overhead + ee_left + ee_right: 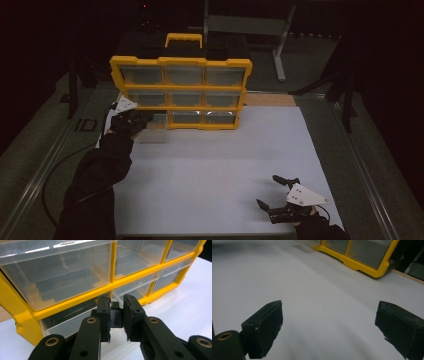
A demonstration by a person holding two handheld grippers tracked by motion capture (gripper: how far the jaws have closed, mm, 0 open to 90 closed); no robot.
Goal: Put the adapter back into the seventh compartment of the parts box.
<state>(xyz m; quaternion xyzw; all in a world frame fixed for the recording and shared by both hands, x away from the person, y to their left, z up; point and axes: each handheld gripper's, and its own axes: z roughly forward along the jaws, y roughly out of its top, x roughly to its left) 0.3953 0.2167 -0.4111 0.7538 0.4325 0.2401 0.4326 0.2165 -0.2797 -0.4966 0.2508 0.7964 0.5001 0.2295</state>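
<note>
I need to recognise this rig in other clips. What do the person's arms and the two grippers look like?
Both grippers are black with two flat-padded jaws on brass-riveted links. The left gripper and right gripper each carry a pale three-cornered plate. A thin dark cable trails from the left one. The sleeves are black.

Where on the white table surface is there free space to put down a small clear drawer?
The widest free patch is the white sheet between the yellow organiser with clear drawers and the right gripper, which rests open near the front edge. The right side behind that gripper is bare too. It is crowded at the organiser's bottom-left corner, where the left gripper is shut on a pulled-out drawer's handle.
</note>
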